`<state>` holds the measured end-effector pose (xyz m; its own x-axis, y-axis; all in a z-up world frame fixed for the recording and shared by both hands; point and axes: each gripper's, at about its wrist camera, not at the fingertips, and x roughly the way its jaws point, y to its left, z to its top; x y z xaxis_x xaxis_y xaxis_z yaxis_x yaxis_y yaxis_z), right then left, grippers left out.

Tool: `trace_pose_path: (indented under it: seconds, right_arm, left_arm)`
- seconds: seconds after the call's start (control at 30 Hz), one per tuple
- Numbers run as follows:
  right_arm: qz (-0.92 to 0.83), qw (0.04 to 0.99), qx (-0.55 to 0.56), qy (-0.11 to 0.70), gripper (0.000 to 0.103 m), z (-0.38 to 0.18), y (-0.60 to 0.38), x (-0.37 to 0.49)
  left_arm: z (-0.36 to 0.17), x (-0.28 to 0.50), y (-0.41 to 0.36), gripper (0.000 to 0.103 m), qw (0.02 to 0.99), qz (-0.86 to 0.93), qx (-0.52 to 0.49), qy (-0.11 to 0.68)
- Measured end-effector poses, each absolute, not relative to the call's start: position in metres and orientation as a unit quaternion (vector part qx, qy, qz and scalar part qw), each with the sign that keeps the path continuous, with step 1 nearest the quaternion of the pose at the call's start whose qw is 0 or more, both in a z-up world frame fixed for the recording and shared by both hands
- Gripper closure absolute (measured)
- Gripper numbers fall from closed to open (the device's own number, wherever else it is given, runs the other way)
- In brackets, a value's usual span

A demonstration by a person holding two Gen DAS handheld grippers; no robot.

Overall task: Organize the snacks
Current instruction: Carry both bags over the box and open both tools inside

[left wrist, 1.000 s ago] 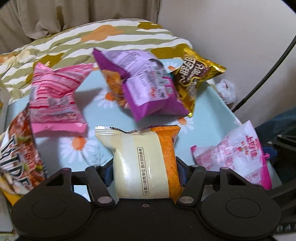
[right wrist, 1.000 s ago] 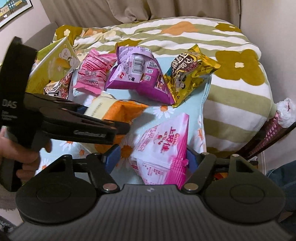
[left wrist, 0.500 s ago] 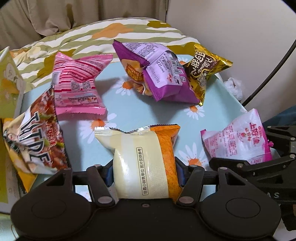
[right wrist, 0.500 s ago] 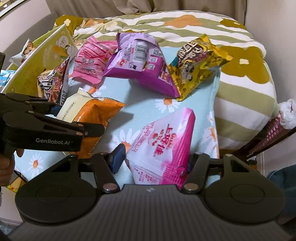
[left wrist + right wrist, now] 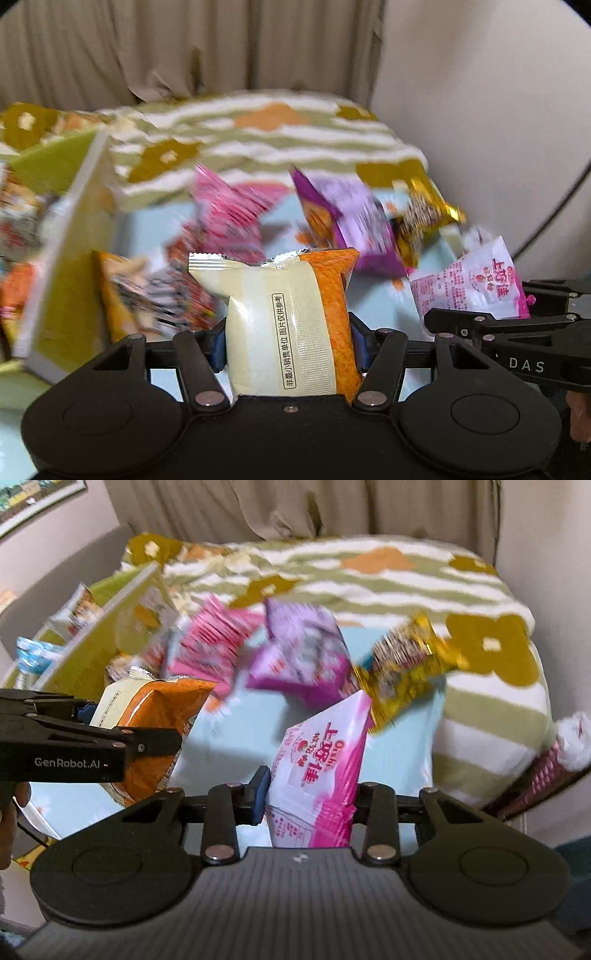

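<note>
My left gripper (image 5: 286,341) is shut on a cream and orange snack bag (image 5: 284,317), held above the light blue daisy cloth (image 5: 380,295). The same bag (image 5: 155,716) shows at the left of the right wrist view. My right gripper (image 5: 308,792) is shut on a white and pink snack bag (image 5: 321,771), also seen in the left wrist view (image 5: 469,284). On the cloth lie a pink striped bag (image 5: 232,218), a purple bag (image 5: 351,225) and a gold bag (image 5: 421,218), all blurred.
A yellow-green box (image 5: 62,236) with several snack bags in it stands at the left, also in the right wrist view (image 5: 110,635). A dark printed bag (image 5: 155,295) leans by it. A striped flowered blanket (image 5: 369,576) covers the bed behind. Curtains and walls lie beyond.
Both grippers have lifted and pulled back with their bags held. The view now tilts up towards the curtain, and the box at the left has come further into view.
</note>
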<state>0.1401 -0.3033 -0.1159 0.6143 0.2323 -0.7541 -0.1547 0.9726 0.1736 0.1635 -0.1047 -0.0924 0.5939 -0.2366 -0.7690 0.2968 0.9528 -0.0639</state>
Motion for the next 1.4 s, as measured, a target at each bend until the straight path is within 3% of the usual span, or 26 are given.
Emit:
trace_pose_path:
  seconds: [0.27, 0.6, 0.97, 1.23, 1.3, 1.33, 1.37, 1.4]
  right_arm:
    - [0.193, 0.911, 0.057, 0.361, 0.052, -0.059, -0.266, 0.161]
    - [0.274, 0.906, 0.066, 0.316, 0.052, -0.004, -0.168, 0.207]
    - [0.258, 0.91, 0.076, 0.315, 0.052, 0.021, -0.05, 0.271]
    - [0.205, 0.914, 0.094, 0.338, 0.052, 0.011, -0.003, 0.309]
    - [0.191, 0.913, 0.102, 0.345, 0.052, 0.006, 0.003, 0.317]
    - [0.184, 0.913, 0.104, 0.348, 0.052, 0.004, 0.004, 0.319]
    - [0.177, 0.914, 0.106, 0.35, 0.052, 0.001, 0.006, 0.32]
    - [0.171, 0.914, 0.108, 0.353, 0.052, -0.001, 0.007, 0.321]
  left_arm:
    - [-0.027, 0.151, -0.047, 0.039, 0.928, -0.07, 0.006, 0.366]
    - [0.017, 0.177, 0.062, 0.039, 0.944, 0.01, -0.019, 0.33]
    - [0.026, 0.242, 0.166, 0.038, 0.942, -0.002, -0.036, 0.335]
    - [-0.003, 0.296, 0.209, 0.038, 0.918, -0.041, -0.056, 0.391]
    - [-0.011, 0.303, 0.212, 0.026, 0.911, -0.046, -0.062, 0.404]
    - [-0.014, 0.306, 0.213, 0.009, 0.91, -0.047, -0.061, 0.408]
    - [-0.017, 0.308, 0.214, 0.001, 0.91, -0.046, -0.058, 0.409]
    - [-0.018, 0.307, 0.215, 0.001, 0.911, -0.045, -0.054, 0.406]
